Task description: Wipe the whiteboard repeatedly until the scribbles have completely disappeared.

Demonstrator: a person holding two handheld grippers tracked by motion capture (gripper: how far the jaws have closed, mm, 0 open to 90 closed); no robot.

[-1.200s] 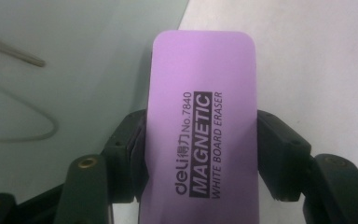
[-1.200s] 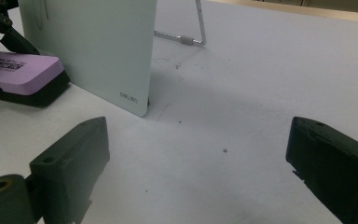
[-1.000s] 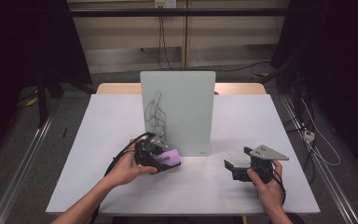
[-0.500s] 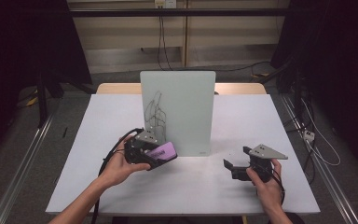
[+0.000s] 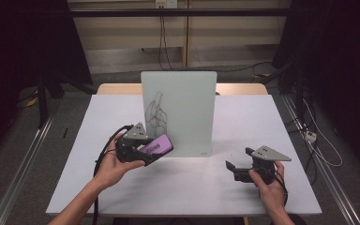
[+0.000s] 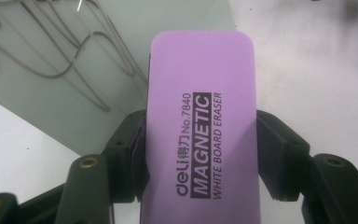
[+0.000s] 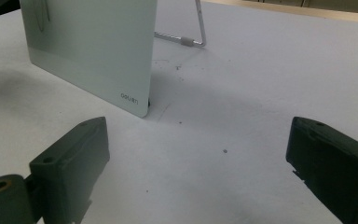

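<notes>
A purple magnetic whiteboard eraser (image 6: 200,126) is clamped between the two black jaws of my left gripper (image 6: 200,149), its printed label facing the camera. In the high view that left gripper (image 5: 146,151) holds the eraser (image 5: 155,145) above the table, close to the lower left of an upright glass whiteboard (image 5: 187,108) that carries a dark scribble (image 5: 156,112). My right gripper (image 5: 236,168) rests low at the table's right front, open with nothing between its jaws. In the right gripper view, my own gripper (image 7: 196,158) faces the whiteboard's corner (image 7: 121,70).
The white table (image 5: 243,117) has bare surface to the right of the board and in front of it. The board's metal stand leg (image 7: 193,32) shows behind it. Cables and dark floor lie beyond the table.
My left gripper has lifted the eraser off the table and carried it a little left and toward the board. The right gripper has stayed where it was.
</notes>
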